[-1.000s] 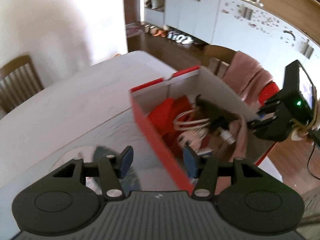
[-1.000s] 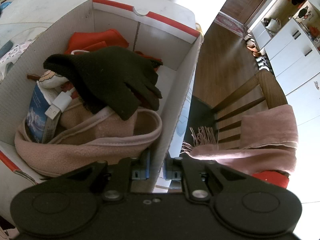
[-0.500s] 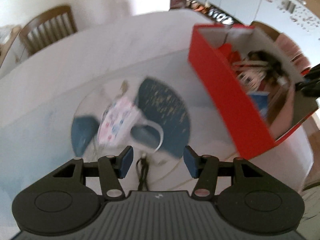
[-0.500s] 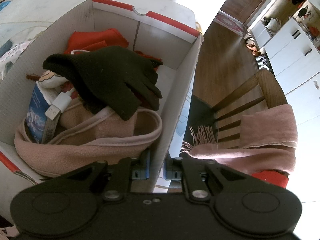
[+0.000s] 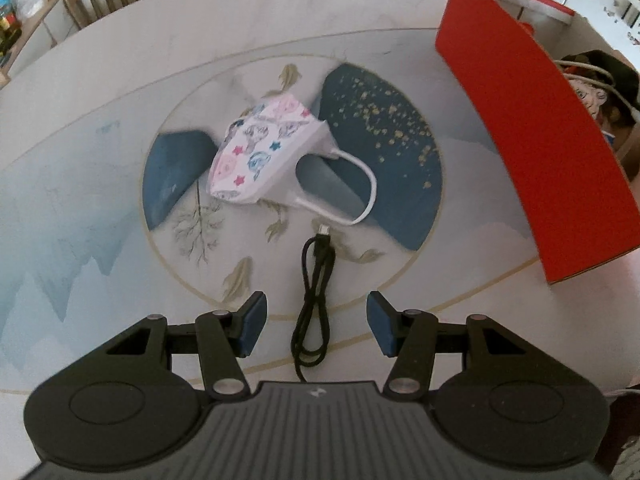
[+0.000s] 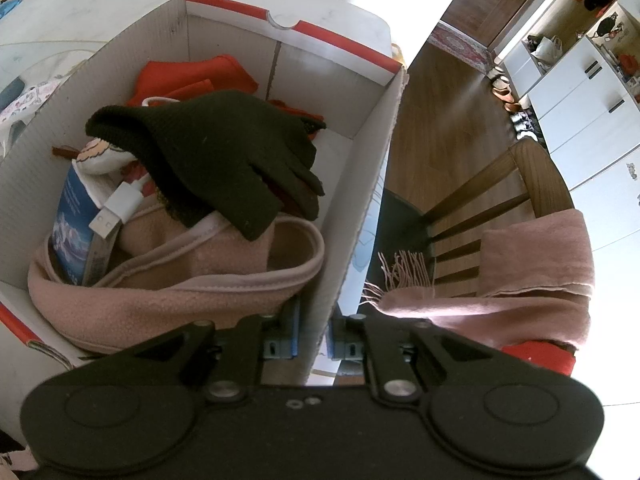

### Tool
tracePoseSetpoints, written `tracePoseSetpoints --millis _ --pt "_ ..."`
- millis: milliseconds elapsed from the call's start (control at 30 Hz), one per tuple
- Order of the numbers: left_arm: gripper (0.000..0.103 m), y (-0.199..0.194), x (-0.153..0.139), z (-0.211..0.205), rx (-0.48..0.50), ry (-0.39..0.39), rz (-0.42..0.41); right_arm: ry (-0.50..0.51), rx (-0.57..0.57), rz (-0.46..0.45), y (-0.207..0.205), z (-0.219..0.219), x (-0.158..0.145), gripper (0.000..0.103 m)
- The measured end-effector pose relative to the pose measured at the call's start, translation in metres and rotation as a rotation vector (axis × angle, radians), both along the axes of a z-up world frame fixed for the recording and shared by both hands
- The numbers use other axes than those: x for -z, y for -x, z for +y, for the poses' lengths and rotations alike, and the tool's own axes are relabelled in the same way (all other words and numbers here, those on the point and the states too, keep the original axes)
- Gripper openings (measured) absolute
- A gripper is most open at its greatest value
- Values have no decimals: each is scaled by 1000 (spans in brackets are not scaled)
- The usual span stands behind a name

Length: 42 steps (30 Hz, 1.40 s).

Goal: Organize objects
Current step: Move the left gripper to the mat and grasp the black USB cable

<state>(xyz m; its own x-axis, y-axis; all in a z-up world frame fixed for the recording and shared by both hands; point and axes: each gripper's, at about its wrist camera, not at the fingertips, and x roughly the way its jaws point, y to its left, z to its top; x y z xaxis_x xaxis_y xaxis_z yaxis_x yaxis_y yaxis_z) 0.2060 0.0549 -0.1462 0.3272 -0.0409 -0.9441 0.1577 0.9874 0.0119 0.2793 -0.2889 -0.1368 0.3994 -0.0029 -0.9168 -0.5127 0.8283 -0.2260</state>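
While the right hand-held gripper (image 6: 312, 338) stays out of it, clamped on the box (image 6: 360, 208) wall with one pad inside and one outside, the left hand-held gripper (image 5: 316, 326) hangs over the surface (image 5: 100, 216) with jaws apart and nothing between the pads. Black cable (image 5: 314, 300) lies coiled in a loose loop on the surface, directly under the gap between the jaws, plug end pointing toward the face mask (image 5: 266, 152). Mask sits just beyond the cable, ear loop close to the plug, possibly touching it; blur makes that hard to call. Box stands to the right on the surface, already holding a dark glove (image 6: 224, 152), pink fleece (image 6: 172, 284) and a white USB plug (image 6: 116, 210).

Likely step: pick up the cable. To do it well, drop straight down, centre the pads across the doubled strands at mid-loop, and close on both strands so none slips out. Keep clear of the mask loop so it does not drag along. Right grip should hold the box steady for the drop-in.
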Motion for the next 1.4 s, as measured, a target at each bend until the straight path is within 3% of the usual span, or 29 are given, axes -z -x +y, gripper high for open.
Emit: tracePoseSetpoints --millis 100,233,533,800,1400 --pt "49 0 4 2 -9 3 3 1 -1 0 0 0 0 11" --pt "34 -1 8 2 -13 9 14 1 0 0 0 0 0 11" --pt "18 0 11 -2 -17 6 34 1 0 0 0 1 0 11" --pt "13 3 6 -8 -19 -15 34 2 -1 -1 -1 0 1 11" --pt "12 -4 -100 -51 70 91 -103 0 3 -2 -3 -3 1 11"
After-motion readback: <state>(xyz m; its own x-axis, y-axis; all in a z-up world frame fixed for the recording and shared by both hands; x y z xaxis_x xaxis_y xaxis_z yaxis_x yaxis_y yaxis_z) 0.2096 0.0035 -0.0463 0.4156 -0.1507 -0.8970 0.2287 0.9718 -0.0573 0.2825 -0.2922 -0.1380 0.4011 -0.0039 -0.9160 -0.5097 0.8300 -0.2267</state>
